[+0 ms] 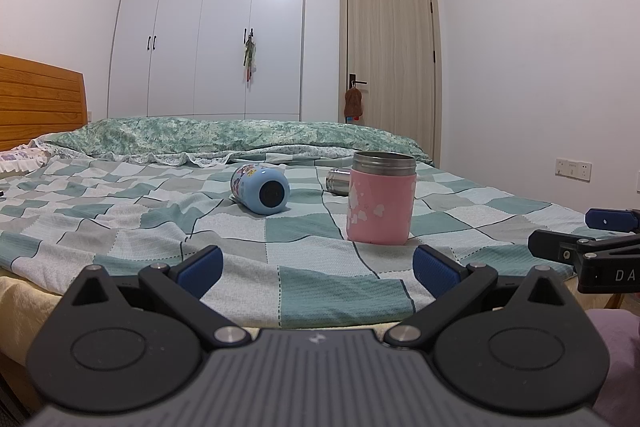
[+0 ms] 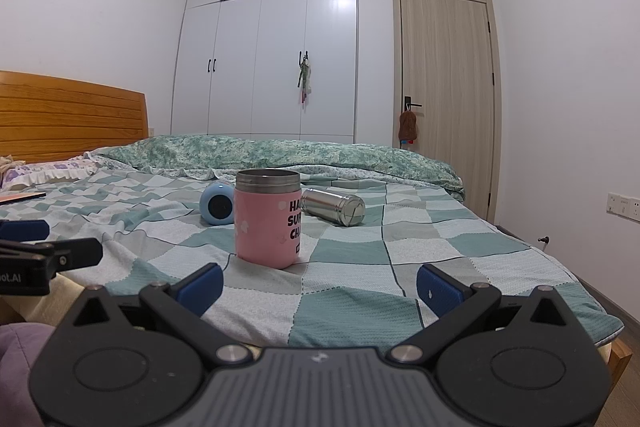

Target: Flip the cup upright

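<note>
A pink cup with a steel rim (image 1: 380, 197) (image 2: 267, 219) stands upright on the checked bedsheet (image 1: 168, 219) (image 2: 440, 251). A light blue cup (image 1: 261, 188) (image 2: 217, 203) lies on its side behind it to the left. A steel cup (image 1: 338, 181) (image 2: 334, 206) lies on its side behind it to the right. My left gripper (image 1: 318, 267) is open and empty, near the bed's front edge, short of the pink cup. My right gripper (image 2: 320, 285) is open and empty, also short of the pink cup. Each gripper shows at the edge of the other's view (image 1: 592, 239) (image 2: 36, 247).
A rolled green quilt (image 1: 224, 137) (image 2: 280, 155) lies across the far side of the bed. A wooden headboard (image 1: 40, 95) (image 2: 68, 115) is at the left. A white wardrobe (image 1: 208, 39) and a door (image 1: 392, 59) stand behind.
</note>
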Tool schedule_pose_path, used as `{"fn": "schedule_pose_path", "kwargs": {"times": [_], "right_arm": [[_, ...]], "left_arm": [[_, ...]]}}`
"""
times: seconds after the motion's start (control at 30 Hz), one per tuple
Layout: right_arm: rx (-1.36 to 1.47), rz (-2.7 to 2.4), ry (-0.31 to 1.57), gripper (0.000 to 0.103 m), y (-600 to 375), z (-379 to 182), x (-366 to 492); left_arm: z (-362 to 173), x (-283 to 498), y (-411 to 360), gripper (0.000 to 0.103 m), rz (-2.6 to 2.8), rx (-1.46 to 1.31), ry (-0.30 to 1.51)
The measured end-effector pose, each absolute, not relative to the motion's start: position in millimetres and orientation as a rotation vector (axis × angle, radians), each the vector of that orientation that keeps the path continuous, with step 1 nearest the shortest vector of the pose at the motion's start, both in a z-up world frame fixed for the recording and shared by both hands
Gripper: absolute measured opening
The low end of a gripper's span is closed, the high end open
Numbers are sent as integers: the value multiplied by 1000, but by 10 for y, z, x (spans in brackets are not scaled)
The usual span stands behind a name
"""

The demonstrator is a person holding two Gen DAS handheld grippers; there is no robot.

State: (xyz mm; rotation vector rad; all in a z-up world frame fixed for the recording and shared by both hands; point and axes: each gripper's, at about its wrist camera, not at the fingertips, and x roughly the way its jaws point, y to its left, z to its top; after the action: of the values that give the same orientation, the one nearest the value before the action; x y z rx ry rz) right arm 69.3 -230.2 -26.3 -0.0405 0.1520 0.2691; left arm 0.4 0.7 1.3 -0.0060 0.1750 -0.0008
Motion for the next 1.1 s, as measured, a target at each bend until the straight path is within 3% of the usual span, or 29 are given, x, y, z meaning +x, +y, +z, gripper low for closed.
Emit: {"fn": "schedule_pose_path", "kwargs": {"times": [0.67,1.1], "right_arm": [[-23,287,157,103,-2308,-167,795],[-41,299,107,103,-2136,392,1587]], "left_arm": [[196,56,-3,103,-51,-28,163],[687,841,170,103,-39,2,134]]}}
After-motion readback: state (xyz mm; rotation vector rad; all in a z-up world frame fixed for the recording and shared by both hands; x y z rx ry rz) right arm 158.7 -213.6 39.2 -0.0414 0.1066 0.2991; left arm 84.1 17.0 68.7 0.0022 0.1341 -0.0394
